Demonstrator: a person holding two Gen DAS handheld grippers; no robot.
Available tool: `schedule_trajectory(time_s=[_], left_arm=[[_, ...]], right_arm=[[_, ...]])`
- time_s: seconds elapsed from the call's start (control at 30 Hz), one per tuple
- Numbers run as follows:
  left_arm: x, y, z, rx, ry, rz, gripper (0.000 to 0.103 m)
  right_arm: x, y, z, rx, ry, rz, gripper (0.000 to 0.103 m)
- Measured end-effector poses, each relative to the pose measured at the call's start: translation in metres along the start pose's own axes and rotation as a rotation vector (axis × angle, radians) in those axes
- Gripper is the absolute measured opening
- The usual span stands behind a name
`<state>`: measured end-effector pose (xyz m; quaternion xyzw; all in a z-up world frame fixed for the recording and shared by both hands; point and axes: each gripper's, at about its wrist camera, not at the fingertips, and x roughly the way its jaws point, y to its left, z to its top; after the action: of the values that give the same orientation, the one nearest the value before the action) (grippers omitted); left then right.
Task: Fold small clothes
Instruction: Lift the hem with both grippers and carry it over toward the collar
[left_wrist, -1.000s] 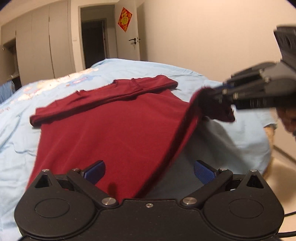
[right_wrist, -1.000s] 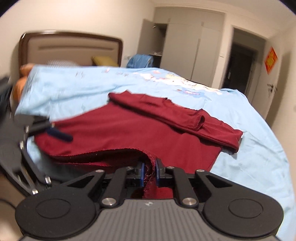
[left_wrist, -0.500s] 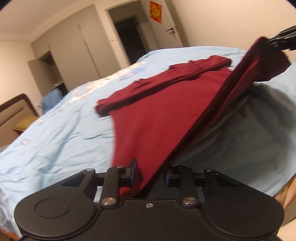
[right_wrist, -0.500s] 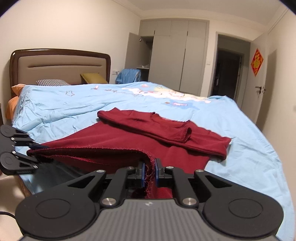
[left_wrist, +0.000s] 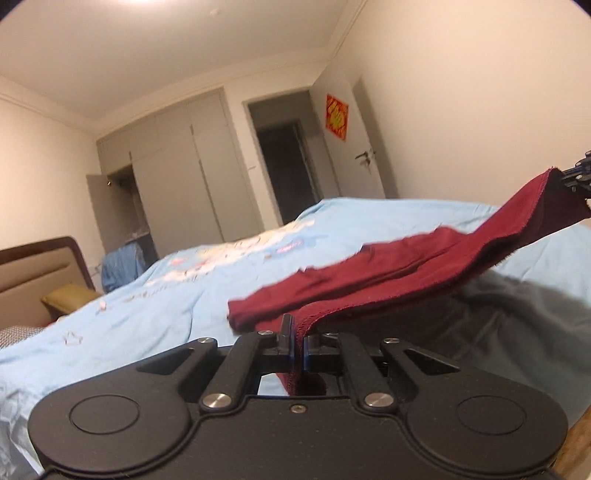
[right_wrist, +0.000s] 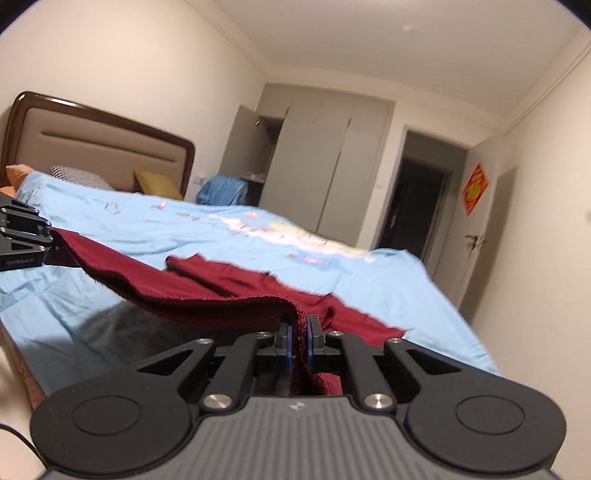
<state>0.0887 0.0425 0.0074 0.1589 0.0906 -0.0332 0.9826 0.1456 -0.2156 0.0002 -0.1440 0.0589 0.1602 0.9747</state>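
Note:
A dark red shirt (left_wrist: 373, 280) lies on the light blue bed, its sleeves folded across the far part. Its near hem is lifted off the bed and stretched between both grippers. My left gripper (left_wrist: 298, 334) is shut on one hem corner. My right gripper (right_wrist: 299, 328) is shut on the other corner of the red shirt (right_wrist: 236, 284). The right gripper (left_wrist: 576, 177) shows at the far right of the left wrist view, and the left gripper (right_wrist: 46, 236) shows at the far left of the right wrist view. The shirt's underside is in shadow.
The light blue bedspread (left_wrist: 192, 280) covers the bed, with a brown headboard (right_wrist: 96, 144) and pillows (right_wrist: 159, 184) at its head. Grey wardrobes (right_wrist: 325, 155), a blue bundle (right_wrist: 221, 190), a dark doorway (right_wrist: 417, 206) and a door with a red decoration (right_wrist: 476, 188) stand beyond. The bed's near edge (right_wrist: 26, 365) drops to the floor.
The left gripper, open a second ago, has shut on the hem corner. Both grippers have risen and tilted upward, lifting the near hem clear of the bed.

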Motion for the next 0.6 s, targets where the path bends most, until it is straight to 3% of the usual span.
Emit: schedule_trajectory(time_s=[0.37,0.6], left_arm=[[-0.075,0.047,0.073,-0.098,-0.121,-0.089,0.003],[-0.095,0.062,0.102,-0.117,-0.145,-0.146,0.003]], right_arm=[[-0.082,0.001,0.048,-0.067,-0.152,-0.033,0.008],[-0.094,-0.014,0.074,-0.033,-0.207,0.003,0.008]])
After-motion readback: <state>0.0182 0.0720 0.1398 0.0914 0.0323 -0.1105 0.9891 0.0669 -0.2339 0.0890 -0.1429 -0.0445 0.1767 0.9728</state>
